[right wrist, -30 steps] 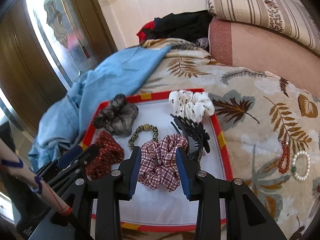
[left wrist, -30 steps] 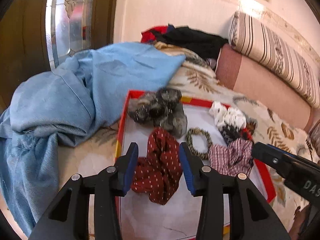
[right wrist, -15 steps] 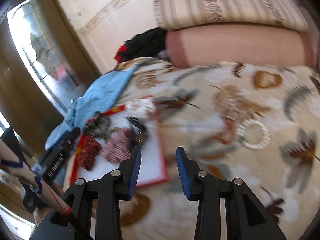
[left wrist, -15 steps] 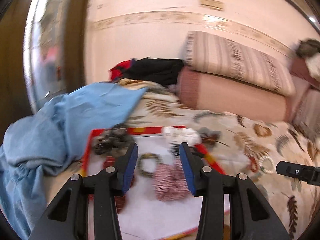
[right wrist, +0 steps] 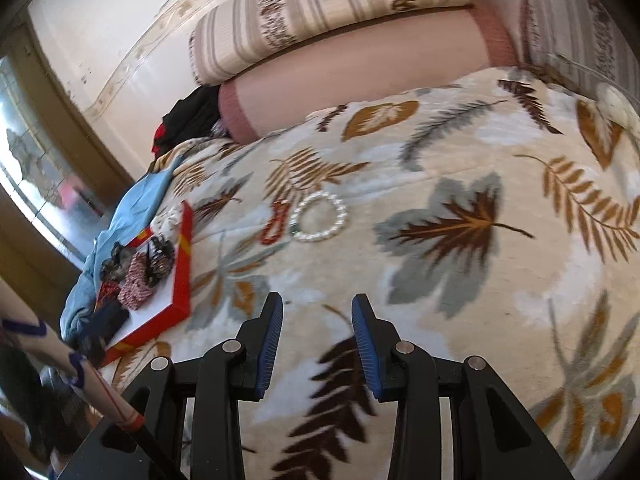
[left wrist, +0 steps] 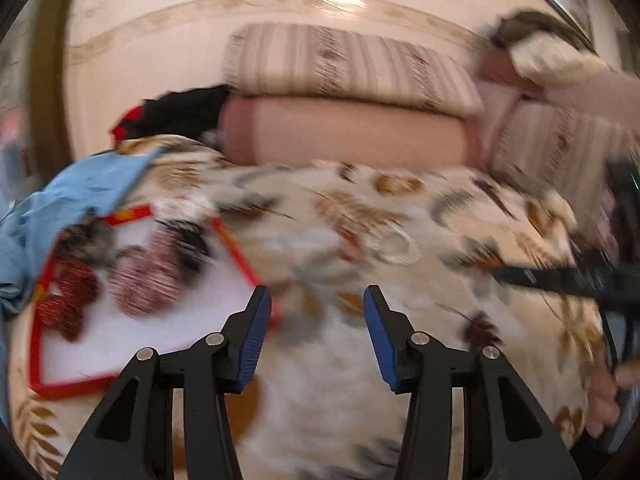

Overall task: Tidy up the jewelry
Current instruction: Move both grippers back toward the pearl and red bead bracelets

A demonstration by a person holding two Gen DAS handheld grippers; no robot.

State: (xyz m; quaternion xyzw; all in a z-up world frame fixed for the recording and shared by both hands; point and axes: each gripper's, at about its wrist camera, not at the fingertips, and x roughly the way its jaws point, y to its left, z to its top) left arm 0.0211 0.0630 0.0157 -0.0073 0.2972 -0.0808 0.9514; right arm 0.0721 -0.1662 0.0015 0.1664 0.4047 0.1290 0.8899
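The bed (right wrist: 460, 280) with its leaf-print blanket filled both views. The red-edged tray (right wrist: 182, 276) of scrunchies sat at far left. Two bracelets, pearl (right wrist: 320, 218) and red bead (right wrist: 276, 224), lay loose on the blanket, just beside each other and apart from the tray. Right tongs (right wrist: 317, 340) and left tongs (left wrist: 318, 336) were both apart, empty. This looked like the reach stage; next, close on a bracelet. Nothing blocked the way.
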